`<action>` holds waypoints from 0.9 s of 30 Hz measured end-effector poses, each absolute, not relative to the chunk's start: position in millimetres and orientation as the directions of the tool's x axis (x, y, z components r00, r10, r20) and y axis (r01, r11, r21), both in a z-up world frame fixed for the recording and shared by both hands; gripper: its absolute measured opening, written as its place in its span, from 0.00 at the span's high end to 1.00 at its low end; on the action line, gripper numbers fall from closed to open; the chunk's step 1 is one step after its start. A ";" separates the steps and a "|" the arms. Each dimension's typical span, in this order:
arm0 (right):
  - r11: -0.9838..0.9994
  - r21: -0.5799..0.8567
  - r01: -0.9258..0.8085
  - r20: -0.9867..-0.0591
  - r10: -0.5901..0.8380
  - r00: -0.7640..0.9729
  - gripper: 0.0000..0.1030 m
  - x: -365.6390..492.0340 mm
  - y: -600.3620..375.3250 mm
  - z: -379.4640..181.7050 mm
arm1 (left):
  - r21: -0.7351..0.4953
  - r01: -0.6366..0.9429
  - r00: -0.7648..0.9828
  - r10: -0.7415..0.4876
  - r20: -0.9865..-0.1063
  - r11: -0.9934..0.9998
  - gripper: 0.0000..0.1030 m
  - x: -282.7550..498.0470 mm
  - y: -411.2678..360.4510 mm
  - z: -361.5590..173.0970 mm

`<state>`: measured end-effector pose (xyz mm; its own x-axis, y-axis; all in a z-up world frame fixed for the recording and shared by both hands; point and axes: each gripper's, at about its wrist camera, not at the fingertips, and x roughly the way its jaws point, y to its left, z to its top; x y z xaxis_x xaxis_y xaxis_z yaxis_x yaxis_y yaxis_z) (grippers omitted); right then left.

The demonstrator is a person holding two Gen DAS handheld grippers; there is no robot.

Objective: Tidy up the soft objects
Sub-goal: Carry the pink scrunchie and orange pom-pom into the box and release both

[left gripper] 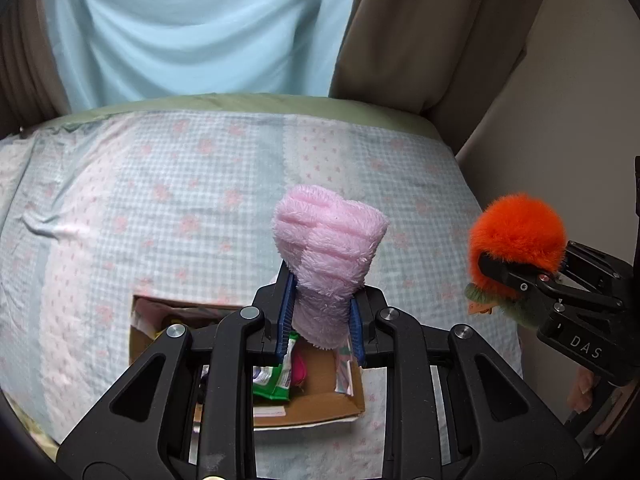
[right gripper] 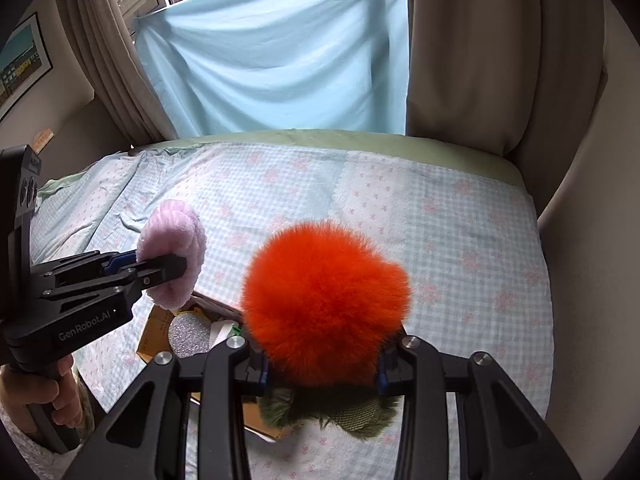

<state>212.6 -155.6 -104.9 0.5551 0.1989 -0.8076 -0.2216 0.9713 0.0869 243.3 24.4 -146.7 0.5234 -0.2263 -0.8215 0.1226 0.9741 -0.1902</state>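
A pink fluffy sock (left gripper: 326, 256) is pinched upright in my left gripper (left gripper: 322, 320), whose blue pads press on its lower part; the same pink fluffy sock (right gripper: 172, 252) shows at the left of the right wrist view. My right gripper (right gripper: 322, 372) is shut on an orange pompom (right gripper: 324, 304) with an olive-green knitted piece (right gripper: 340, 412) hanging under it. The orange pompom (left gripper: 518, 236) also appears at the right of the left wrist view. Both grippers hang above a bed (left gripper: 180, 200), over an open cardboard box (left gripper: 320, 404).
The cardboard box (right gripper: 160, 332) holds a green packet (left gripper: 276, 380), a pink item and a silver glittery disc (right gripper: 190, 334). A checked blue-and-pink cover lies over the bed. Beige curtains (right gripper: 472, 80) and a light blue sheet (right gripper: 280, 52) hang behind. A hand (right gripper: 60, 396) grips the left tool's handle.
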 end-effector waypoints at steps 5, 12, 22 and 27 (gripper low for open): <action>0.961 0.123 -0.249 -0.824 0.239 0.515 0.67 193.6 -104.4 -119.2 | -0.195 0.074 0.490 -0.206 -0.847 0.978 0.80 217.8 82.0 -165.9; 0.967 0.166 -0.193 -0.866 0.236 0.440 0.67 176.4 -39.9 -161.4 | -0.199 0.067 0.387 -0.210 -0.898 0.978 0.80 199.9 145.7 -215.8; 0.990 0.142 -0.011 -0.939 0.139 0.315 0.67 167.1 -3.6 -237.3 | -0.185 0.124 0.225 -0.209 -0.952 0.975 0.80 204.5 174.3 -296.6; 0.991 0.111 0.068 -0.959 0.089 0.270 0.67 168.7 -11.2 -262.4 | -0.194 0.152 0.186 -0.221 -0.957 0.969 0.80 216.0 162.4 -319.7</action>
<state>168.7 -11.2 -262.4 0.2698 0.0890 -0.9588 0.0681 0.9915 0.1112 216.0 162.4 -319.7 0.1860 -0.2207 -0.9575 0.1521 0.9692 -0.1938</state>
